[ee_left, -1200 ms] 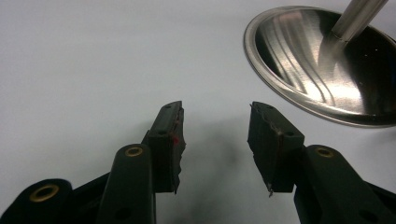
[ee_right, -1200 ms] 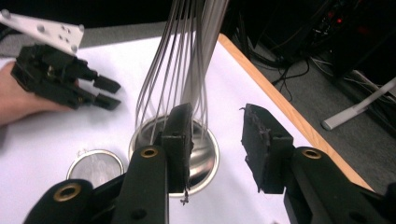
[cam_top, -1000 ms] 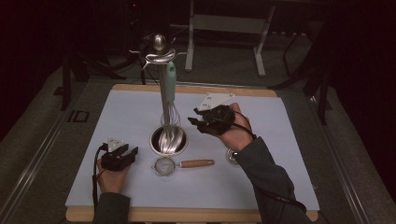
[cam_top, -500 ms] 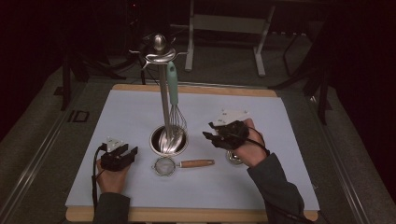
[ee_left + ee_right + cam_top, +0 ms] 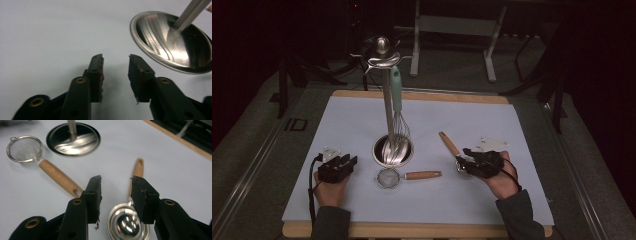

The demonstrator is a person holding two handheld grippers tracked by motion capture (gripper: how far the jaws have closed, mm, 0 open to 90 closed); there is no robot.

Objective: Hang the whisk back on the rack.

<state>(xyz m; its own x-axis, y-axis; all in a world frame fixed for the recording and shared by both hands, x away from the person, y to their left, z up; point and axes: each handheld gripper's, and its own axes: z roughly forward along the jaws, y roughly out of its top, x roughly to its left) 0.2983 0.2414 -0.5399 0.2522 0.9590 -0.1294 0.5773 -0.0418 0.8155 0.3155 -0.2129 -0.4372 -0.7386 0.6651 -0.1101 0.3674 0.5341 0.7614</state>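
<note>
Reaching for the measuring spoon (image 5: 128,223) right of the stand base (image 5: 393,150), right gripper (image 5: 116,186) jaws open astride its bowl to grab it, left gripper (image 5: 115,65) idle, jaws just narrowed, empty.

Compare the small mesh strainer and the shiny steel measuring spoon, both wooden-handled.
The small mesh strainer has a see-through wire bowl; the shiny steel measuring spoon has a solid, mirror-like one. The strainer lies clear of the right gripper; the spoon sits just below its open jaws. Both lie flat on the white sheet.
</note>
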